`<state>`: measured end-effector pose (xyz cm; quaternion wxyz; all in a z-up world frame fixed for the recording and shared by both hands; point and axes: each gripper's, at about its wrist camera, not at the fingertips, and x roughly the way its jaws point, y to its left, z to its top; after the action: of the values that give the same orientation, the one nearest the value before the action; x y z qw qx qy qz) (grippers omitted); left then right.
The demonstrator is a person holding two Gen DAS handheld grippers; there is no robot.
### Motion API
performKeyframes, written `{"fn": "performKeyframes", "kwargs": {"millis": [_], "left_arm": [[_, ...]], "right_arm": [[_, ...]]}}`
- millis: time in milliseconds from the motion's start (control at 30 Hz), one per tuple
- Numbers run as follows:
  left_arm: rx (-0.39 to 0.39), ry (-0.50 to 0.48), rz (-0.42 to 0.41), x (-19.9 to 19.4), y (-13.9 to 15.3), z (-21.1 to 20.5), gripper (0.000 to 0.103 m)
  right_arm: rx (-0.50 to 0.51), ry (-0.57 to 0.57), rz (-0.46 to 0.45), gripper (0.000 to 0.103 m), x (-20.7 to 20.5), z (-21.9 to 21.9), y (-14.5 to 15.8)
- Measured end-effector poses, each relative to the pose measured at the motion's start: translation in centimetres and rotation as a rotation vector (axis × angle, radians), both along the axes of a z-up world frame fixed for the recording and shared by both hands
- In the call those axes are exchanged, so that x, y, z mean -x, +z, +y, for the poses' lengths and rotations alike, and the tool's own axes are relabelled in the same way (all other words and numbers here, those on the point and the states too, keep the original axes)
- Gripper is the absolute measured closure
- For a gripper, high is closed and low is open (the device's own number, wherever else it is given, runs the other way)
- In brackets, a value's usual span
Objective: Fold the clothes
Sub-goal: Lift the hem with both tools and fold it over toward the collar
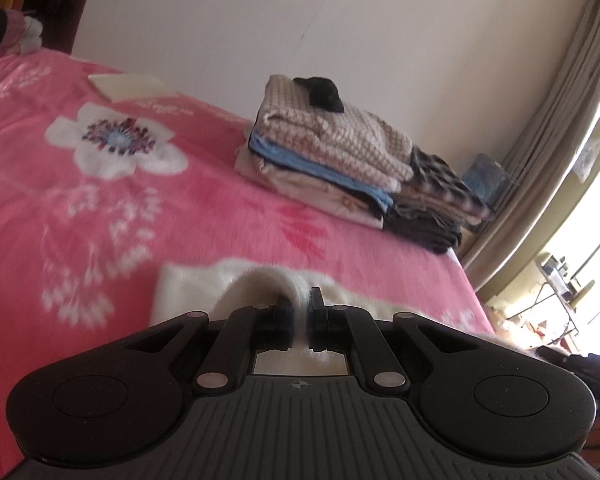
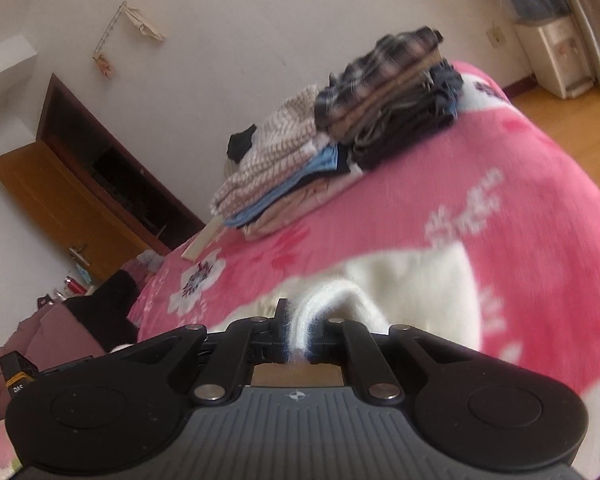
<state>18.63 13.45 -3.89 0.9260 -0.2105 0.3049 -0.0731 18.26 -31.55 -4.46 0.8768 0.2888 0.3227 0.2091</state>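
Observation:
A white fluffy garment lies on the pink flowered bedspread, just ahead of both grippers. My left gripper is shut on a raised fold of the white garment. In the right wrist view, my right gripper is shut on another fuzzy edge of the same white garment, which spreads over the bedspread. Both views are blurred by motion.
Two stacks of folded clothes sit at the far side of the bed by the wall, with a black item on top; they also show in the right wrist view. A flat pale book lies on the bed. Curtains hang at right.

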Motion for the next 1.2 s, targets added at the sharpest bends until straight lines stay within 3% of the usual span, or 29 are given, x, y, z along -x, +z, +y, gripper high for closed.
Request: {"fn": "performKeyframes", "kwargs": {"millis": [333,600,700,800,867,933,1000,1100,1200], "left_arm": [[-0.001,0.044,0.000,-5.8,-2.6,0.3,0.099],[0.034,0.084,0.108,-8.0,-6.2,2.0,0.096],[0.104,0.086,0.176,-8.6,-7.1,2.9,0.093],[0.172,0.105,0.208,-8.9,-7.4,4.0,0.086],[0.265,0.136,0.218,-8.8,-7.8,5.0,0.084],[0.373,0.175,0.227,-8.7,-8.2,6.0,0.078],[0.467,0.230,0.227,-8.4,-8.6,7.1,0.074],[0.579,0.305,0.225,-8.0,-9.0,8.5,0.073],[0.647,0.359,0.230,-7.4,-9.2,9.6,0.073]], "right_arm": [[0.034,-0.012,0.004,0.096,-7.8,0.7,-1.5],[0.008,-0.017,0.137,0.096,-12.2,0.8,-6.7],[-0.051,-0.021,0.228,0.094,-13.6,0.1,-8.8],[-0.188,-0.035,0.329,0.090,-14.6,-1.4,-10.5],[-0.266,-0.042,0.366,0.085,-15.0,-2.4,-11.2],[-0.324,-0.051,0.380,0.077,-15.1,-3.0,-11.6],[-0.400,-0.068,0.382,0.062,-15.0,-3.6,-11.9],[-0.497,-0.122,0.391,0.058,-14.6,-4.7,-12.4],[-0.517,-0.169,0.383,0.053,-14.2,-5.6,-12.3]]}}
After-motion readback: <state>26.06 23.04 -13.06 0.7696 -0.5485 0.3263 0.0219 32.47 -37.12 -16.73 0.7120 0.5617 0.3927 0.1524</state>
